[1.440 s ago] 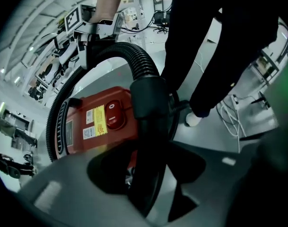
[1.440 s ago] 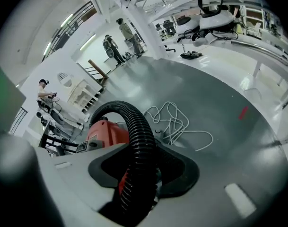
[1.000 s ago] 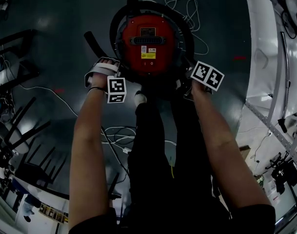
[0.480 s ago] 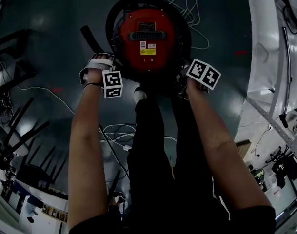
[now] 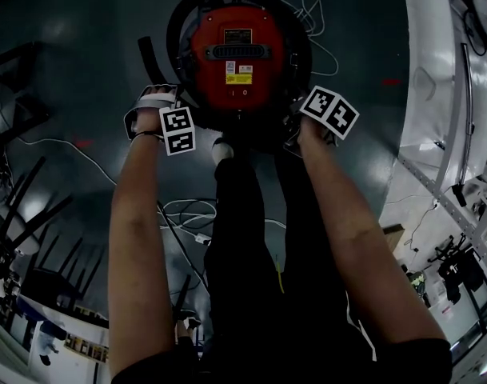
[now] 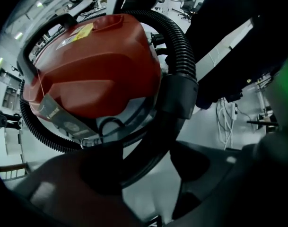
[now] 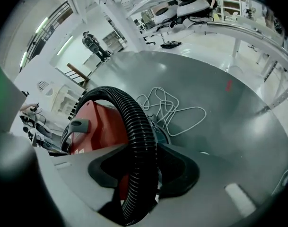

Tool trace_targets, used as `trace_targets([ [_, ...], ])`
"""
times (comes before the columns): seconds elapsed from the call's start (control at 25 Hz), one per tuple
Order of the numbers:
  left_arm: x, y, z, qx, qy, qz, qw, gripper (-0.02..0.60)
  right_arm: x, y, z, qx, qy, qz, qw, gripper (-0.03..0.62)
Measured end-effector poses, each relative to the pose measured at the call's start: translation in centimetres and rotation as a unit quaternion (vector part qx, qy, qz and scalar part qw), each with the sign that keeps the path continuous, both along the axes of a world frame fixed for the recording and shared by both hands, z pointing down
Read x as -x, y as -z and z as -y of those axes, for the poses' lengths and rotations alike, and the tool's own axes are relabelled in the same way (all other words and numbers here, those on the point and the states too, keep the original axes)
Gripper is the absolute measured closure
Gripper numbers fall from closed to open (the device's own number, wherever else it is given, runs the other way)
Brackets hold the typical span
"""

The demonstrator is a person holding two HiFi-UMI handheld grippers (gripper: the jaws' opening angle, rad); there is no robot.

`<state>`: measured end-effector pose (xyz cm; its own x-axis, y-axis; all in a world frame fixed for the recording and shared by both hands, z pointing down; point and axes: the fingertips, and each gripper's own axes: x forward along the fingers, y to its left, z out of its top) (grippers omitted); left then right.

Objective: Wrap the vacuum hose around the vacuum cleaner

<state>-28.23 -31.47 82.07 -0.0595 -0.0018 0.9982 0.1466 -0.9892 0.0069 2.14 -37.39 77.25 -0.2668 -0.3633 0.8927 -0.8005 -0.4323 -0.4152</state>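
Left gripper [image 6: 148, 176] is releasing, jaws just opening with the hose [image 6: 181, 41] loose between them; right gripper [image 7: 140, 174] is clamping its ribbed length. Hose is likely acting light and springy; ribs are probably giving the surest hold.

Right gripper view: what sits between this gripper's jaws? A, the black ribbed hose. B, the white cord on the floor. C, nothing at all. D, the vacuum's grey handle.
A: the black ribbed hose runs straight between the jaws of the right gripper, whose pads press on it, with the red vacuum cleaner just behind.
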Motion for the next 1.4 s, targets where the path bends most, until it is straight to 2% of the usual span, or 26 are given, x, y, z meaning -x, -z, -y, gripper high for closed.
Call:
trace_targets([
  [0.28, 0.4, -1.1, -0.7, 0.012, 0.036, 0.01, 0.9992, 0.264, 0.3, -1.0, 0.4, 0.021, -0.039, -0.014, 0.999, 0.413],
  [0.52, 1.6, -1.7, -1.5, 0.017, 0.055, 0.02, 0.9981, 0.258, 1.1, -1.9, 0.1, 0.04, -0.094, 0.014, 0.995, 0.408],
  [0.64, 1.8, -2.0, -1.4, 0.005, 0.071, 0.017, 0.9973, 0.252, 1.1, -2.3, 0.0, 0.044, -0.123, 0.015, 0.991, 0.408],
  [0.76, 1.7, -2.2, -1.2, -0.013, 0.067, 0.025, 0.9974, 0.252, 1.1, -2.1, 0.1, 0.038, -0.136, 0.009, 0.99, 0.407],
  [0.92, 2.4, -2.0, -2.5, 0.006, 0.089, 0.026, 0.9957, 0.249, 1.5, -1.6, -0.2, 0.038, -0.147, 0.016, 0.988, 0.407],
  [1.0, 2.9, -1.5, -2.5, -0.001, 0.128, 0.017, 0.9916, 0.26, 1.6, -1.5, -0.5, 0.034, -0.152, 0.015, 0.988, 0.407],
  [1.08, 3.0, -0.7, -2.0, -0.016, 0.171, 0.0, 0.9852, 0.317, 1.7, -1.2, -0.7, 0.02, -0.152, 0.005, 0.988, 0.407],
  [1.16, 2.1, 0.1, -1.6, -0.02, 0.198, -0.024, 0.9797, 0.336, 1.9, -0.9, -0.9, 0.002, -0.146, -0.006, 0.989, 0.405],
  [1.4, -5.6, 2.5, -2.3, 0.02, 0.193, -0.128, 0.9726, 0.336, 2.1, -0.6, -1.3, -0.004, -0.136, -0.01, 0.991, 0.401],
])
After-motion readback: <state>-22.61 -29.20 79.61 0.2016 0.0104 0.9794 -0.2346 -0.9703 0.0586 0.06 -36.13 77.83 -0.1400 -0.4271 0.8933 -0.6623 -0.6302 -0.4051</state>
